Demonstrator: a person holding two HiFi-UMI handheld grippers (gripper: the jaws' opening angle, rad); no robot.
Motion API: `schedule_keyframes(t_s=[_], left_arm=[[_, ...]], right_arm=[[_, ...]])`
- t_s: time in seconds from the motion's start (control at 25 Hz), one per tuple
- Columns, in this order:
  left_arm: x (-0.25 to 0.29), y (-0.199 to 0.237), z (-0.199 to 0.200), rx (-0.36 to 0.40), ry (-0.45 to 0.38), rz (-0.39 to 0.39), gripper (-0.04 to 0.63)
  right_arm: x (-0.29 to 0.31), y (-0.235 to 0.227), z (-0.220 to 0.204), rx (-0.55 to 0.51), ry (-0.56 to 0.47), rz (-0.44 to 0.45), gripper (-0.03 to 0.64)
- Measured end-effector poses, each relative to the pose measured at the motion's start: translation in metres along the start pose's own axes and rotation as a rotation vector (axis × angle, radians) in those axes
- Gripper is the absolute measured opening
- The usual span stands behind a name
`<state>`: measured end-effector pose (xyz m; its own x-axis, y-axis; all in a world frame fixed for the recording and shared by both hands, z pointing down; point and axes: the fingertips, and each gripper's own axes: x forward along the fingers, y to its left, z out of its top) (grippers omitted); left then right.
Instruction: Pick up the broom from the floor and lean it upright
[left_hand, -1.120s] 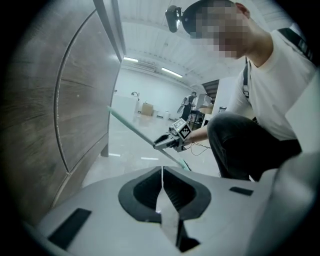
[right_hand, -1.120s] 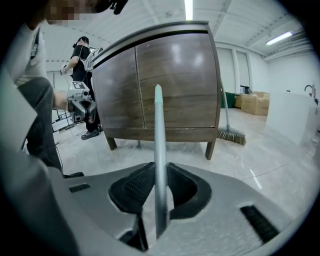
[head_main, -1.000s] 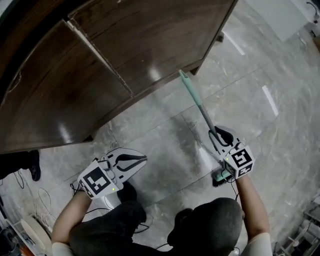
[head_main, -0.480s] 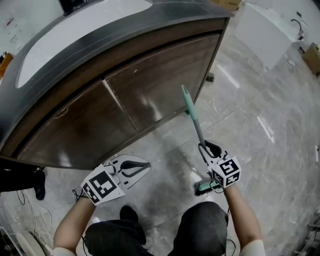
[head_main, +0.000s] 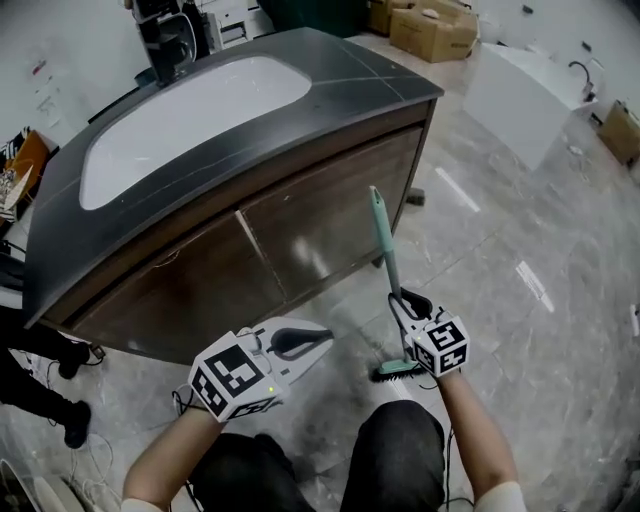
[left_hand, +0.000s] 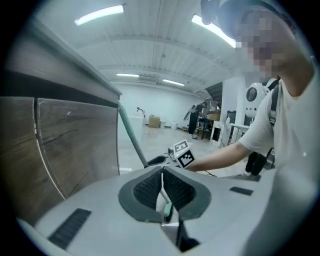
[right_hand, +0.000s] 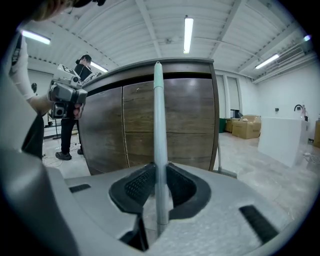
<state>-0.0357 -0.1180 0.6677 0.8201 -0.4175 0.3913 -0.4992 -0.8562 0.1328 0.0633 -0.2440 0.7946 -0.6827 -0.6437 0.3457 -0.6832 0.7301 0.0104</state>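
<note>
The broom has a teal handle (head_main: 384, 245) and a dark head (head_main: 398, 371). It stands nearly upright, head down near the floor and handle tip in front of the wooden cabinet doors (head_main: 300, 235). My right gripper (head_main: 401, 301) is shut on the lower handle, its jaws closing tighter; in the right gripper view the handle (right_hand: 159, 120) runs up between the pads (right_hand: 142, 184). My left gripper (head_main: 322, 341) hovers to the left of the broom, shut with nothing in it. In the left gripper view its pads (left_hand: 152, 187) meet, and the handle (left_hand: 131, 136) shows beyond.
The cabinet carries a dark counter (head_main: 330, 65) with a white sink basin (head_main: 190, 110). Cardboard boxes (head_main: 430, 28) and a white block (head_main: 520, 85) stand at the back right. Another person's legs (head_main: 40, 385) are at the left, near cables on the grey floor (head_main: 520, 250).
Both grippers have risen. The broom has swung from a slant to nearly upright in the right gripper. The head view has lifted, so the counter top and sink now show.
</note>
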Motion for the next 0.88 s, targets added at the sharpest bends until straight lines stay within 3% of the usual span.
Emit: schedule_keyframes(t_s=[0.24,0.44,0.52,0.6,0.72,0.88], left_arm=[[-0.004,-0.009,0.017,-0.057,-0.033,0.005,0.011],[0.001,-0.004,0.012,0.028,-0.112,0.018,0.011],[0.003,0.0,0.007,0.019,-0.133,0.01,0.011],[0.008,0.004,-0.004,0.009,-0.104,0.009,0.011],[0.015,0.004,-0.025,0.064,0.004,0.015,0.011],[0.016,-0.002,-0.018,0.066,-0.018,0.007,0.011]], right_arm=[[0.01,0.011,0.024,-0.005,-0.023,0.0,0.074],[0.031,0.012,0.027,-0.017,-0.018,0.004,0.075],[0.039,0.01,0.026,-0.023,-0.019,-0.005,0.075],[0.046,0.006,0.024,-0.022,-0.019,-0.024,0.075],[0.058,-0.001,0.022,-0.007,-0.025,-0.057,0.077],[0.069,-0.015,0.021,0.012,-0.032,-0.096,0.08]])
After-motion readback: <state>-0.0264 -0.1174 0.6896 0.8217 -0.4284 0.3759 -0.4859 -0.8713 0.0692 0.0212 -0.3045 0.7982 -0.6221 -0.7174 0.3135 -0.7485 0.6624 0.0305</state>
